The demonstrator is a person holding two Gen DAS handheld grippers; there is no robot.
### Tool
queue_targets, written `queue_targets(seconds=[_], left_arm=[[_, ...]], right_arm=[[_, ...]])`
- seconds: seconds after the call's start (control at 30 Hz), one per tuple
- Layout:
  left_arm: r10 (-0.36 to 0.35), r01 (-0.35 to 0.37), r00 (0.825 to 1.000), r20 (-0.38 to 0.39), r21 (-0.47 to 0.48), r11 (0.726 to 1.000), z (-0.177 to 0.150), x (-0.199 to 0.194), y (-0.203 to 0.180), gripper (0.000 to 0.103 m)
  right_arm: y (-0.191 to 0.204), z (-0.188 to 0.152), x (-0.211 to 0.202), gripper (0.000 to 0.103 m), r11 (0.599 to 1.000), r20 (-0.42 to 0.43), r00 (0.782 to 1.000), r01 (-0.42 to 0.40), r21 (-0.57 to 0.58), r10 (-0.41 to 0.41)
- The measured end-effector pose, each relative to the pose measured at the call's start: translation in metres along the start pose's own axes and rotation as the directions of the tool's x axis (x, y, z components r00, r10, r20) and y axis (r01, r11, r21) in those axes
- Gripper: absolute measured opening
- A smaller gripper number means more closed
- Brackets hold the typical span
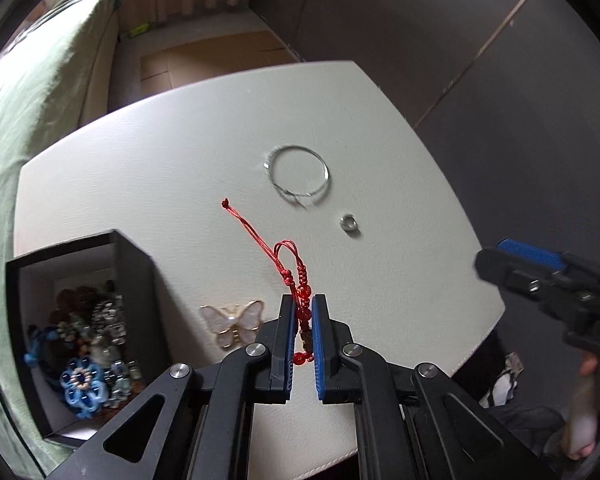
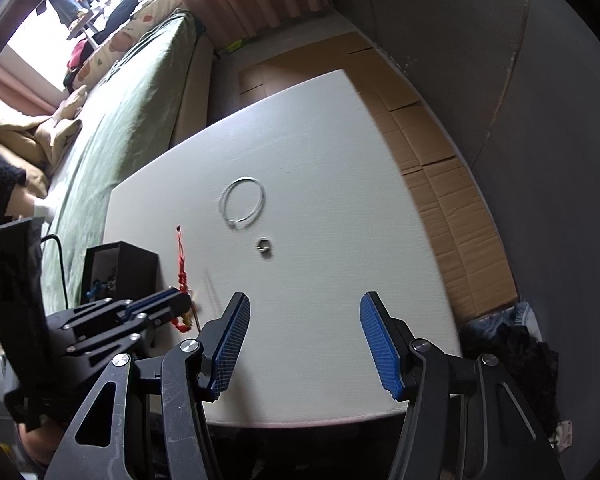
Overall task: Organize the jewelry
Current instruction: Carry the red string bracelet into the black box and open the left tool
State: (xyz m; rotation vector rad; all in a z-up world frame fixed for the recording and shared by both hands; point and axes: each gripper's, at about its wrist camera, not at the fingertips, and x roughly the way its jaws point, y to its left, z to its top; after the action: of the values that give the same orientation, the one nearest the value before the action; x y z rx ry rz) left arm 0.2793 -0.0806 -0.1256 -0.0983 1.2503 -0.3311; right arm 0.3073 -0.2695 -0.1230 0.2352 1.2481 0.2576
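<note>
A red cord bracelet with red beads point(image 1: 302, 300) is gripped between the closed fingers of the left gripper point(image 1: 303, 304) near the white table's point(image 1: 140, 168) near edge. The right gripper point(image 2: 305, 312) is held open. A pearl butterfly brooch point(image 1: 232, 322) lies just beside an open black jewelry box point(image 1: 136, 280) at the left edge; a thin silver bangle point(image 1: 298, 176) and small silver ring point(image 1: 349, 224) lie mid-table.

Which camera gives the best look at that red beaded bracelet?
The left wrist view: the red bracelet fills the centre, beads and knotted cord sharp between the left gripper fingers. The right wrist view shows it small, partly hidden behind that gripper.
</note>
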Motion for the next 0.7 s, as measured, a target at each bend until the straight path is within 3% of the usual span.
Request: queue_targets(seconds=[0.3,0.7], left_arm=[[-0.023,0.027,0.998,0.056,-0.065,0.998,0.002,-0.030,0.028,0.008],[-0.048,0.061,0.993,0.112,-0.122,0.991,-0.007,-0.060,0.075,0.008]], right_arm=[[0.048,-0.002,0.012,0.058,0.995,-0.008,1.000,-0.027,-0.092,0.027],[0.099,-0.006,0.053,0.057,0.980,-0.092,0.995,-0.053,-0.189,0.036]])
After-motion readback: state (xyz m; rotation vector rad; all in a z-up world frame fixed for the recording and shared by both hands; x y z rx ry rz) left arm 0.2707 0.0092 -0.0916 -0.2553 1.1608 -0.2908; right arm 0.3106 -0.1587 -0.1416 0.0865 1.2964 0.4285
